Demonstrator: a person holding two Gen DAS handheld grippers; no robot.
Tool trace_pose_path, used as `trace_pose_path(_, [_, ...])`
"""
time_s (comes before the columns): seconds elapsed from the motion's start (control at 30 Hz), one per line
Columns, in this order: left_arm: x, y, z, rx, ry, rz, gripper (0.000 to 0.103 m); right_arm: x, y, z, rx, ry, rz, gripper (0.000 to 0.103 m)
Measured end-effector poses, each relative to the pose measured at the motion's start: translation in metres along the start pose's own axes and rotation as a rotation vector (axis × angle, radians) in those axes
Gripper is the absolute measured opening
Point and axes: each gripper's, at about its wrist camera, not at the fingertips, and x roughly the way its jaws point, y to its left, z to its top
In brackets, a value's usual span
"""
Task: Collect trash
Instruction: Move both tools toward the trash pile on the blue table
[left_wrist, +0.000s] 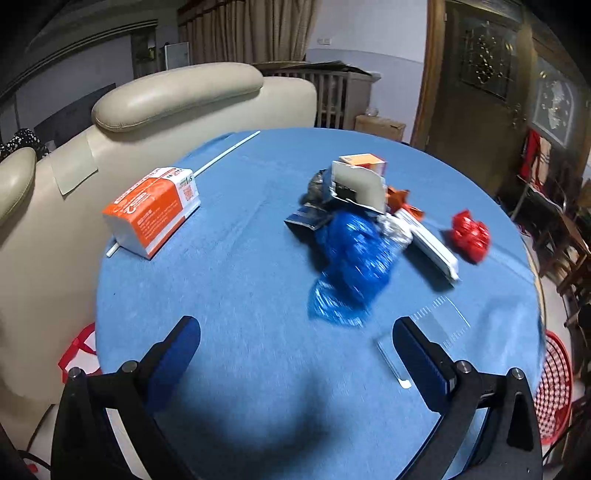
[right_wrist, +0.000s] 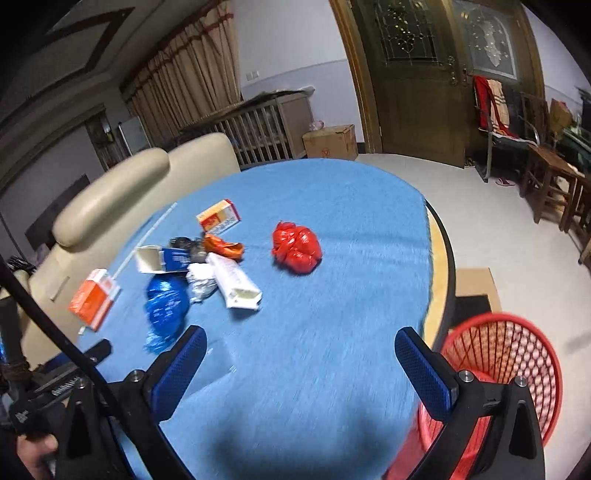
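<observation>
two grippers, left gripper (left_wrist: 297, 341) and right gripper (right_wrist: 301, 350), both released, empty. red bag (right_wrist: 296, 248) mid-table: light, soft, crinkly; pinch bunched top. basket (right_wrist: 509, 354) near right.

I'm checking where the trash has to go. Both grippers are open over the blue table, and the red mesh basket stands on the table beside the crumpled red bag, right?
Not quite. The red mesh basket stands on the floor beyond the table edge, as the right wrist view shows. The crumpled red bag lies on the table, and both the left gripper and right gripper are open.

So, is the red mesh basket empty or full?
Cannot tell: the red mesh basket beside the table shows no trash, but its bottom is hidden.
</observation>
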Motion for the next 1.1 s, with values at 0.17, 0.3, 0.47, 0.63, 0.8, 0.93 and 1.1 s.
trace_pose_path(0.17, [-0.026,0.003,-0.017,0.000,-0.017,-0.033,0.103,-0.040,-0.006,-0.027,0.050,-0.035,0.020,0.103])
trace_pose_path(0.3, [-0.040,0.000,-0.026,0.004,-0.044,-0.048,0.103,-0.053,-0.005,-0.039,0.054,-0.050,0.025,0.103])
trace_pose_path(0.47, [-0.038,-0.007,-0.030,0.027,-0.036,-0.056,0.103,-0.053,-0.004,-0.046,0.055,-0.062,0.006,0.103])
trace_pose_path(0.63, [-0.038,-0.010,-0.033,0.033,-0.035,-0.068,0.103,-0.054,-0.004,-0.048,0.051,-0.066,-0.003,0.103])
trace_pose_path(0.8, [-0.038,-0.011,-0.035,0.034,-0.033,-0.069,0.103,-0.055,-0.002,-0.050,0.043,-0.067,-0.006,0.103])
trace_pose_path(0.93, [-0.037,-0.012,-0.036,0.035,-0.028,-0.072,0.103,-0.054,-0.001,-0.051,0.040,-0.064,-0.007,0.103])
trace_pose_path(1.1, [-0.038,-0.014,-0.037,0.042,-0.028,-0.073,0.103,-0.053,-0.001,-0.051,0.042,-0.065,-0.008,0.103])
